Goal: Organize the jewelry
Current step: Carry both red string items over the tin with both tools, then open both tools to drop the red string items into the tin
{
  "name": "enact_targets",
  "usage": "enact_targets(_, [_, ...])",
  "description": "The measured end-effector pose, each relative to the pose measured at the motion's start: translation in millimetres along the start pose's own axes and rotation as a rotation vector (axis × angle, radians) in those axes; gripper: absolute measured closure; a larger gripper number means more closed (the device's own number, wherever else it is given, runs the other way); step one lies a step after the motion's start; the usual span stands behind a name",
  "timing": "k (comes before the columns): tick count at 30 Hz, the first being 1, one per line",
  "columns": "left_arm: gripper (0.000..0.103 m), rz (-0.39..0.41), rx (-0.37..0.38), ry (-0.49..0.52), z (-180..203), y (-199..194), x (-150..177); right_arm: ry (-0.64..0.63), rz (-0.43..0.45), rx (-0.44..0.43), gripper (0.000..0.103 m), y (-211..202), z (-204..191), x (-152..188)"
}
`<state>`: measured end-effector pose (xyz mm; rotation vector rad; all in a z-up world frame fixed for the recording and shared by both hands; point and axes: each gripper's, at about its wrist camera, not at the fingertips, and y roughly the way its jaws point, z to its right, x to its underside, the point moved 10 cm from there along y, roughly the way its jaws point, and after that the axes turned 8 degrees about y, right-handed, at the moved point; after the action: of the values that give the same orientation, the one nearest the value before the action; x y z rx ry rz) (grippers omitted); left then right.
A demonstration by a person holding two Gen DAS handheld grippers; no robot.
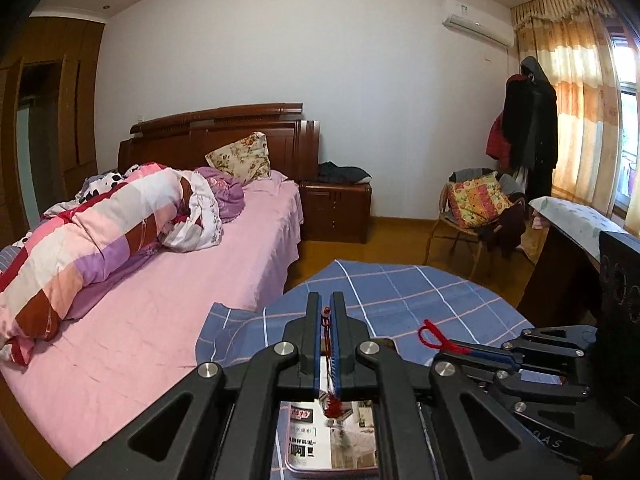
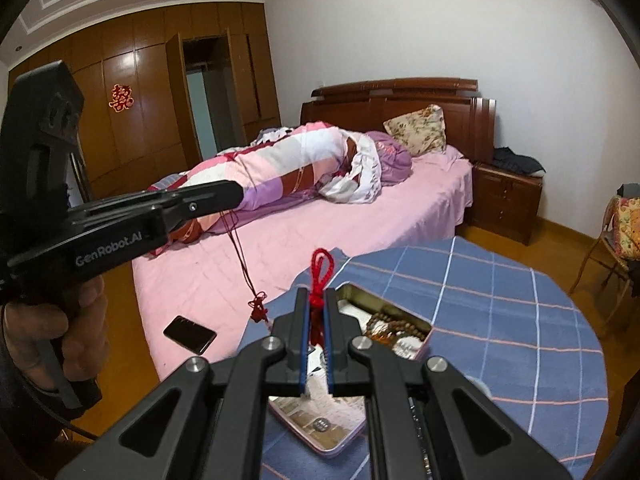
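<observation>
My left gripper (image 1: 326,300) is shut on a thin dark red cord (image 1: 327,332) with a small bead at the fingertips. In the right wrist view this cord (image 2: 240,256) hangs from the left gripper (image 2: 238,194) down to a red knot (image 2: 258,308). My right gripper (image 2: 316,294) is shut on a red braided loop (image 2: 319,268), which sticks up past its tips. It also shows at the right of the left wrist view, where the right gripper (image 1: 448,350) holds the loop (image 1: 430,332). Whether loop and cord are one piece I cannot tell. An open tin (image 2: 424,322) holding brown beads (image 2: 394,326) lies under the right gripper.
The round table has a blue checked cloth (image 2: 500,300). A pink tin lid (image 2: 320,428) lies near its front. A bed with pink sheet (image 2: 320,236) adjoins the table, with a black phone (image 2: 190,334) on it. A person's hand (image 2: 80,320) grips the left tool. A chair (image 1: 476,216) stands beyond.
</observation>
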<state>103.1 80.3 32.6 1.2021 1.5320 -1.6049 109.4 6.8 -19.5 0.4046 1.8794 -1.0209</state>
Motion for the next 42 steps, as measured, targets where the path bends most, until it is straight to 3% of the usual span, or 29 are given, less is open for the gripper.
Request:
enact_targets(9, [0.100, -0.070, 0.018, 0.002, 1, 14, 31, 0.015, -0.082, -0.017, 0.095, 20, -2, 28])
enact_targets(19, [0.100, -0.216, 0.086, -0.008, 21, 48, 86, 0.055, -0.179, -0.003, 0.095, 41, 12, 69])
enact_targets(35, [0.100, -0.347, 0.089, 0.046, 33, 80, 138, 0.074, -0.266, 0.028, 0.094, 54, 26, 104])
enact_targets(39, [0.098, -0.348, 0.097, 0.053, 37, 80, 139, 0.060, -0.275, 0.036, 0.083, 54, 26, 109])
enact_targets(40, [0.097, -0.354, 0.098, 0.055, 38, 81, 139, 0.059, -0.272, 0.038, 0.066, 52, 26, 109])
enact_targets(41, [0.088, -0.357, 0.092, 0.059, 38, 80, 140, 0.063, -0.263, 0.037, 0.058, 50, 28, 108])
enact_targets(42, [0.069, -0.353, 0.086, 0.063, 38, 79, 140, 0.067, -0.250, 0.032, 0.050, 48, 29, 107])
